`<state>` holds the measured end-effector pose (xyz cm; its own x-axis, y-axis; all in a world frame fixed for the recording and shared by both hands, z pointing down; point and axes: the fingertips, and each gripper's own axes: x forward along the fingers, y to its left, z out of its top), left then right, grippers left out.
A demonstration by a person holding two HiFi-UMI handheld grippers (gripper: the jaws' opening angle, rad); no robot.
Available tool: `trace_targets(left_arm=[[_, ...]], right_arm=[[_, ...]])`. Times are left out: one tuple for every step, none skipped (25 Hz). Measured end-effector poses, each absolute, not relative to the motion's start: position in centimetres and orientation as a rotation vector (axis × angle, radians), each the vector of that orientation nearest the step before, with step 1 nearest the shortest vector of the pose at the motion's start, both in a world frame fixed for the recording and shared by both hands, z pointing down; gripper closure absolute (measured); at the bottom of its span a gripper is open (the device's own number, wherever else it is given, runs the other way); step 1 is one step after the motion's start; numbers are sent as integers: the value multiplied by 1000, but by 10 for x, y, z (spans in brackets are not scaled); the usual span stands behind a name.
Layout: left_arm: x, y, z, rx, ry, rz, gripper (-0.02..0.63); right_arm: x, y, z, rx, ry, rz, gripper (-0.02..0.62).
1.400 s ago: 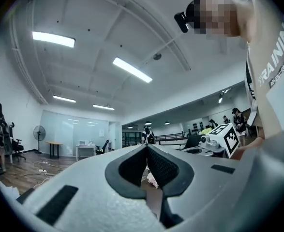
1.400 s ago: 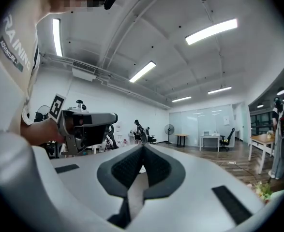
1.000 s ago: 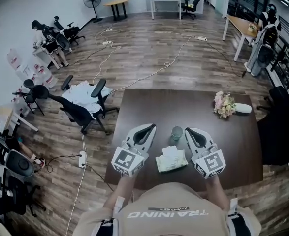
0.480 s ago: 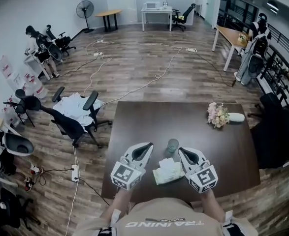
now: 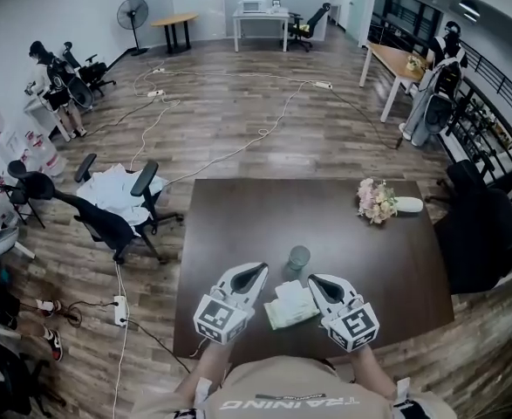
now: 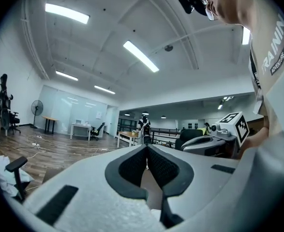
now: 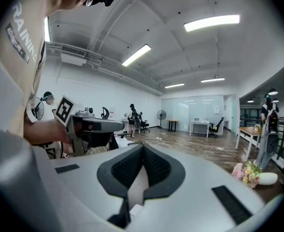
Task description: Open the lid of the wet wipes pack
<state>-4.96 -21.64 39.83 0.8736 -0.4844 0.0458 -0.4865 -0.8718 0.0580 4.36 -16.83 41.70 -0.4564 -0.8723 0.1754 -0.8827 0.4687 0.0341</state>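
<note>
Head view: the left gripper (image 5: 257,274) and the right gripper (image 5: 317,283) sit low over the near edge of the dark table (image 5: 238,216). The wet wipes pack (image 5: 289,305) lies flat on the table between them, just to the right of the left gripper's tip and just to the left of the right gripper's tip. Neither gripper clearly touches it. Something pale stands up on top of the pack. It is too small here to tell whether it is a raised lid or a wipe poking out. A small glass (image 5: 299,257) stands just ahead of both tips, and a bunch of flowers (image 5: 374,201) lies well ahead and to the right.

Left gripper view: the jaws are closed, pads meeting at the tip with nothing held between them. They point out over the table into the room, and the pack does not show.

Right gripper view: these jaws are also pressed together and empty, aimed level across the room, with the flowers off to the right.

Progress: I cannot judge whether the lid is open or shut. Neither tool has hold of it, and both point past the pack, not down at it.
</note>
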Motion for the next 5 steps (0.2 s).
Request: trace_targets(left_arm=[[-51,-218,399,2969,-772,42,597],[-51,-219,398,2968,-768,33,597],[-51,-221,397,2971,-763,22,597],[-50,-222,395,2976,-758,10,597],[-50,-224,393,2982,-752,-2,597]], right_arm=[[41,-168,418,1526,-2537,81,581],[39,-169,419,1518,-2526,60,581],[38,-171,419,1511,-2512,35,581],[37,-173,419,1504,-2498,8,581],[36,-175,418,1497,-2483,-18,581]])
